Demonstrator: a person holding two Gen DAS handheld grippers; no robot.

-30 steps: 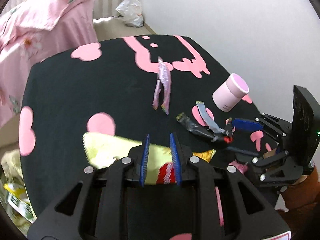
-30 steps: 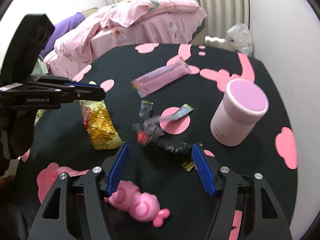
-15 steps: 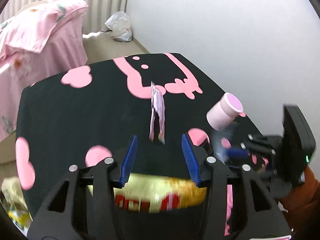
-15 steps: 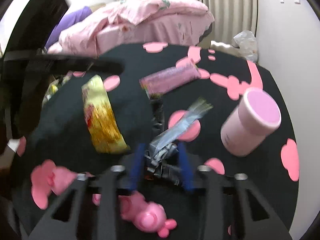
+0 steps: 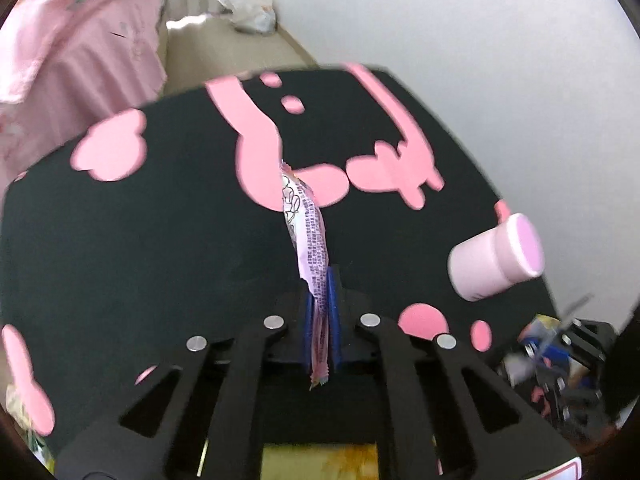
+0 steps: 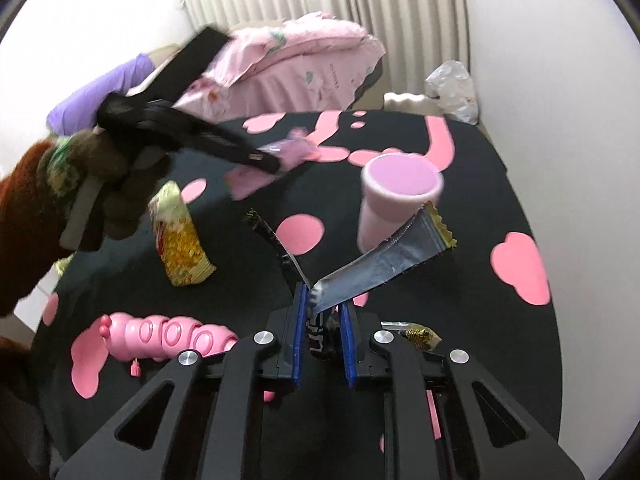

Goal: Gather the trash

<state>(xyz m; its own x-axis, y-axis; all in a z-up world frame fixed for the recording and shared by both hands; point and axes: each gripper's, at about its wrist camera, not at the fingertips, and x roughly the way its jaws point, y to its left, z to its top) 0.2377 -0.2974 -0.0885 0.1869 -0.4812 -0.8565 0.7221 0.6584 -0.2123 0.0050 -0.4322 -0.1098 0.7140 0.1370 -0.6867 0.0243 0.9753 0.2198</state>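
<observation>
Left claw (image 5: pixel 320 316) clamped purple wrapper (image 5: pixel 308 232) | right claw (image 6: pixel 323 328) had just closed, gripping foil wrapper (image 6: pixel 384 260) | I judged both limp, light; pinch ends.

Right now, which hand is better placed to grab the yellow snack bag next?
Neither is free: the left gripper is shut on the purple wrapper, and the right gripper is shut on the dark wrapper. After unloading, probably left: the yellow snack bag lies on its side of the table.
</observation>
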